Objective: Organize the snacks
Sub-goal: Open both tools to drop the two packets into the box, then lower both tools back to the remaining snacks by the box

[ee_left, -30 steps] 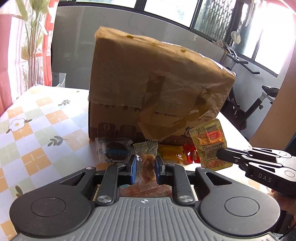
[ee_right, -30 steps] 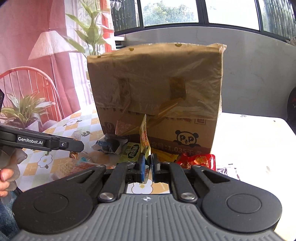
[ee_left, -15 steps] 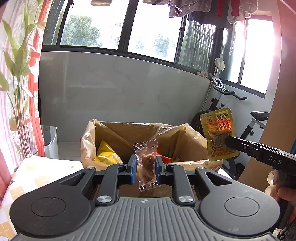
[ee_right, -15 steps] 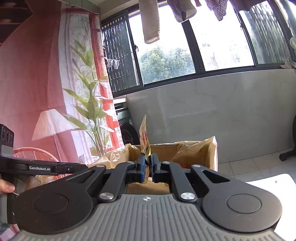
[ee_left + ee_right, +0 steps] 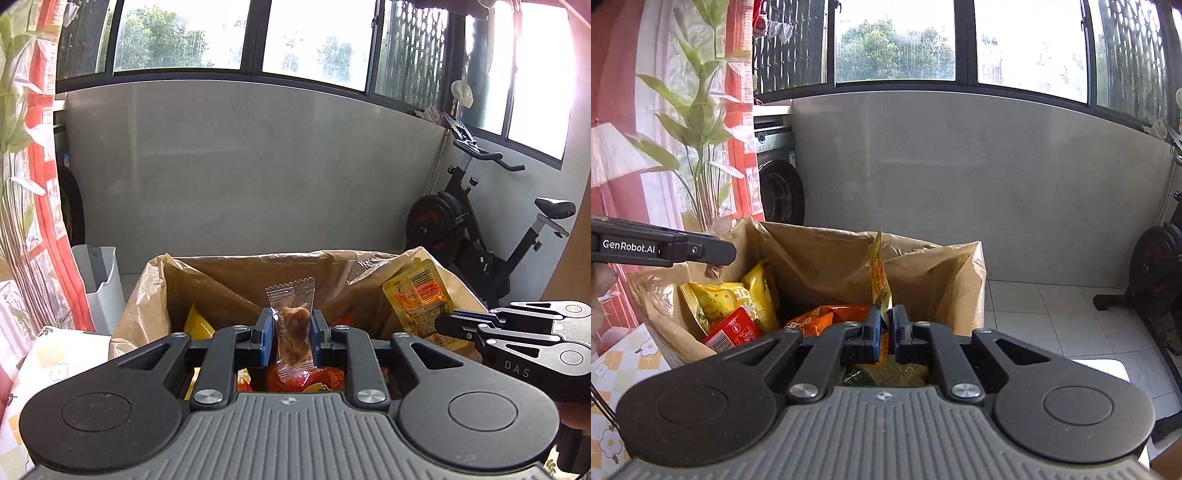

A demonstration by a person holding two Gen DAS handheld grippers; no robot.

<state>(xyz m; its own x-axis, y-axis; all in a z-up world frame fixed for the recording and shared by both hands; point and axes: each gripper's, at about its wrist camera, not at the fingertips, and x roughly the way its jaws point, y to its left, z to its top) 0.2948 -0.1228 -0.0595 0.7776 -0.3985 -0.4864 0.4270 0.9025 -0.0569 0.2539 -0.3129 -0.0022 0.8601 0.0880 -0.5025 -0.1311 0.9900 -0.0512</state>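
Observation:
My left gripper (image 5: 291,332) is shut on a clear-wrapped brown snack (image 5: 293,326), held upright over the open cardboard box (image 5: 221,280) lined with brown plastic. My right gripper (image 5: 884,325) is shut on a flat yellow sachet (image 5: 879,277), seen edge-on above the same box (image 5: 923,266). In the left wrist view the right gripper (image 5: 448,325) comes in from the right with the yellow sachet (image 5: 417,295) over the box's right rim. The left gripper's side (image 5: 713,251) shows at the left of the right wrist view. Yellow, red and orange packets (image 5: 738,302) lie inside the box.
The box stands on a table with a flowered checked cloth (image 5: 620,369). A white bin (image 5: 103,284) stands behind the table on the left. An exercise bike (image 5: 480,229) is at the right, a washing machine (image 5: 779,177) and a plant (image 5: 698,122) at the left.
Both grippers rose from table level in front of the box to above its open top, carrying their snacks. The box's inside and its packets have come into view.

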